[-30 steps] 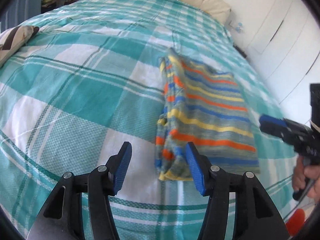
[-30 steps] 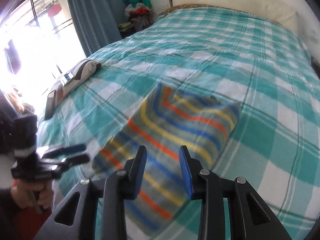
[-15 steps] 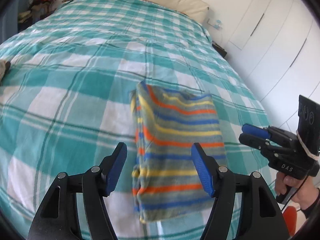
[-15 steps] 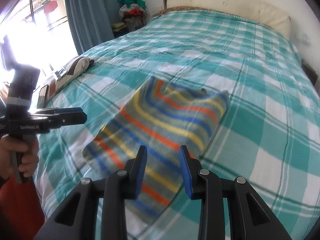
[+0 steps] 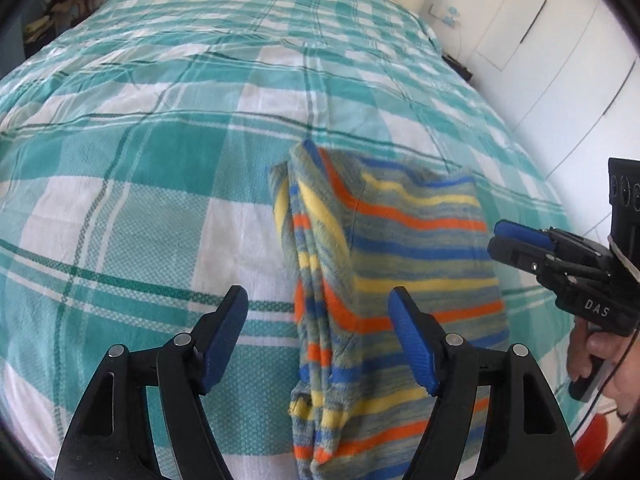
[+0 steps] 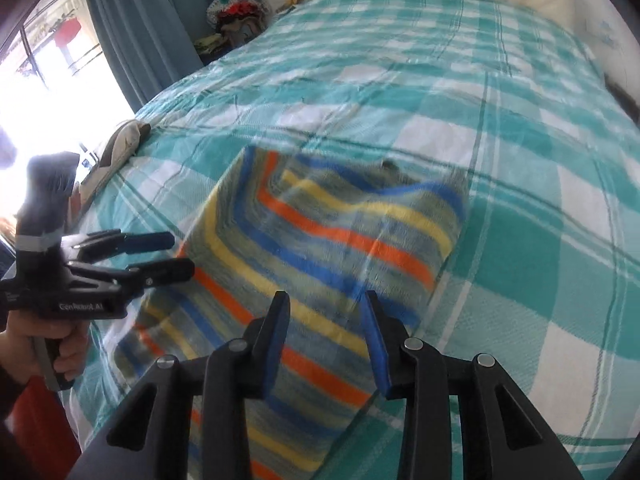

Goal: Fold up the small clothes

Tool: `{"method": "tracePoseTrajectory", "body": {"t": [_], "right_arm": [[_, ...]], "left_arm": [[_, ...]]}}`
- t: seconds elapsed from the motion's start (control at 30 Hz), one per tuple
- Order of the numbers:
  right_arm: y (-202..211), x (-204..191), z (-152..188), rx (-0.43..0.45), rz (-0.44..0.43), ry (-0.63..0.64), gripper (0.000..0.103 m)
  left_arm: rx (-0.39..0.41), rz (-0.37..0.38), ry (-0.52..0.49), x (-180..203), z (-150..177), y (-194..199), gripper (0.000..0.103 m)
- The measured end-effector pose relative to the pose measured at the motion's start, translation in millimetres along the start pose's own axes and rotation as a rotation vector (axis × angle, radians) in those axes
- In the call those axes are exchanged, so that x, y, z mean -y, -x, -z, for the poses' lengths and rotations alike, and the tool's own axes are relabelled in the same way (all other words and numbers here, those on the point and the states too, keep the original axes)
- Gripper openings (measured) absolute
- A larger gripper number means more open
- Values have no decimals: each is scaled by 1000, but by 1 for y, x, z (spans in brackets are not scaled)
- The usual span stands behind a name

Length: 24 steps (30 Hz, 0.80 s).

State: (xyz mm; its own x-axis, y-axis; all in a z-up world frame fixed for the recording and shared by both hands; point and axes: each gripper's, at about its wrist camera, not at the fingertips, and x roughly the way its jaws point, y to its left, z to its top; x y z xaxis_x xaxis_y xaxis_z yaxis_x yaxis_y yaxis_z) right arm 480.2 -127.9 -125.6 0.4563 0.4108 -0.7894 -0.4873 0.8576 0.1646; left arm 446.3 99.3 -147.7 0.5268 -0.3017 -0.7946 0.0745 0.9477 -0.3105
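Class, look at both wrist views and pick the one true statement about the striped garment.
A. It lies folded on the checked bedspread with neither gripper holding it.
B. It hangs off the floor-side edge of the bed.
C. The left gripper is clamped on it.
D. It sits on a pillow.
A: the striped garment lies folded on the checked bedspread, while the left gripper and right gripper are open, holding nothing.

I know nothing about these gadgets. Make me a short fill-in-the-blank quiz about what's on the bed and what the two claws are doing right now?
1. The striped garment lies folded on a ______ and white checked bedspread.
2. The left claw has its jaws ______, with nothing between them.
3. The right claw hangs above the garment and holds ______.
4. The garment's stripes are blue, yellow and ______.

Missing words: teal; open; nothing; orange
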Motion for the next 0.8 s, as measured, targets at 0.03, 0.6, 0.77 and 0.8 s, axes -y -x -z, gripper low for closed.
{"method": "tracePoseTrajectory", "body": {"t": [0.03, 0.6, 0.77, 0.8], "right_arm": [[1, 4, -9, 16, 8, -14, 37], [49, -28, 59, 45, -35, -44, 51], [21, -41, 133, -128, 2, -73, 54], [34, -40, 139, -92, -1, -104, 54]], "left_arm": [[4, -1, 7, 1, -5, -2, 78], [-18, -69, -5, -15, 70, 37, 90], [-50, -112, 28, -17, 102, 42, 86], [-32, -105, 41, -16, 107, 54, 86]]}}
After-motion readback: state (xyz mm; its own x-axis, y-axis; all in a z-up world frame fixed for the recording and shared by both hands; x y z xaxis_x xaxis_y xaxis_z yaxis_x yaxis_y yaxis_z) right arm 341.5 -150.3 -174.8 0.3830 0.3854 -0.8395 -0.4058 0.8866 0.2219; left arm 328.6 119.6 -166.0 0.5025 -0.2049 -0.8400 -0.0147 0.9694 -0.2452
